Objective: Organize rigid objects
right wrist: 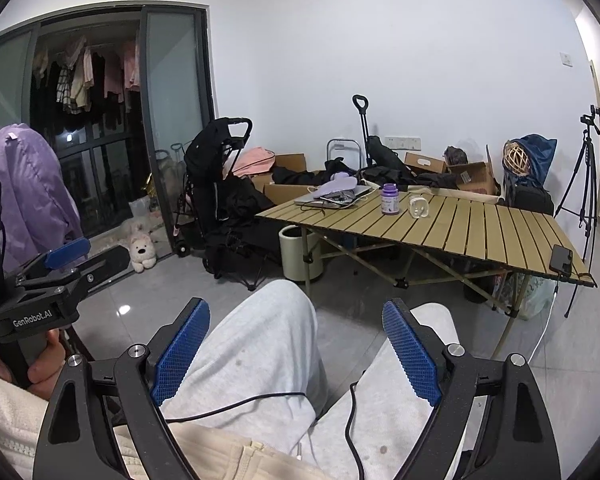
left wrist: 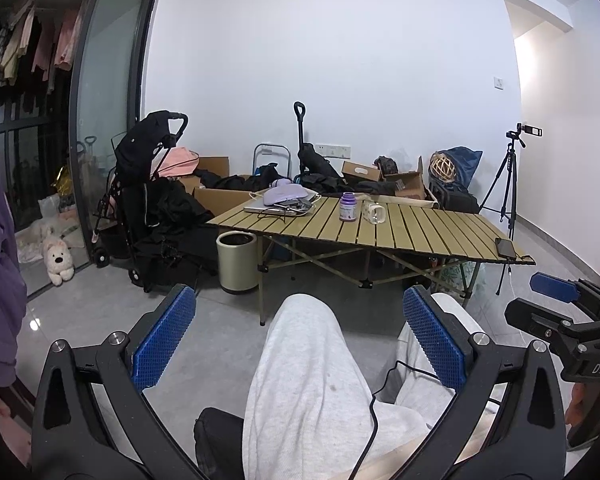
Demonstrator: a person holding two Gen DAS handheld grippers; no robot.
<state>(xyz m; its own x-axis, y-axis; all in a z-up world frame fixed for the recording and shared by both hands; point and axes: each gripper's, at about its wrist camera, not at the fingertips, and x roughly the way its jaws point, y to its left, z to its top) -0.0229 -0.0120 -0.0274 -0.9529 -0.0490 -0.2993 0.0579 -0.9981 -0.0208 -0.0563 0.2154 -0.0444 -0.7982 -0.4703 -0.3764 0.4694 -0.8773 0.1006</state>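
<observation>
A purple bottle point(left wrist: 347, 207) and a clear glass mug point(left wrist: 373, 212) stand side by side on a slatted folding table point(left wrist: 420, 228), far ahead of me. They also show in the right wrist view: the bottle point(right wrist: 391, 199) and the mug point(right wrist: 419, 206) on the table point(right wrist: 480, 232). My left gripper point(left wrist: 300, 332) is open and empty above the person's grey-trousered knees. My right gripper point(right wrist: 296, 348) is open and empty over the lap too. Each gripper shows at the edge of the other's view.
A laptop with a lilac cloth point(left wrist: 280, 200) lies at the table's far left. A phone point(left wrist: 505, 247) lies at its near right corner. A bin point(left wrist: 237, 262), a black stroller point(left wrist: 148, 184), boxes and a tripod point(left wrist: 508, 184) stand around the table.
</observation>
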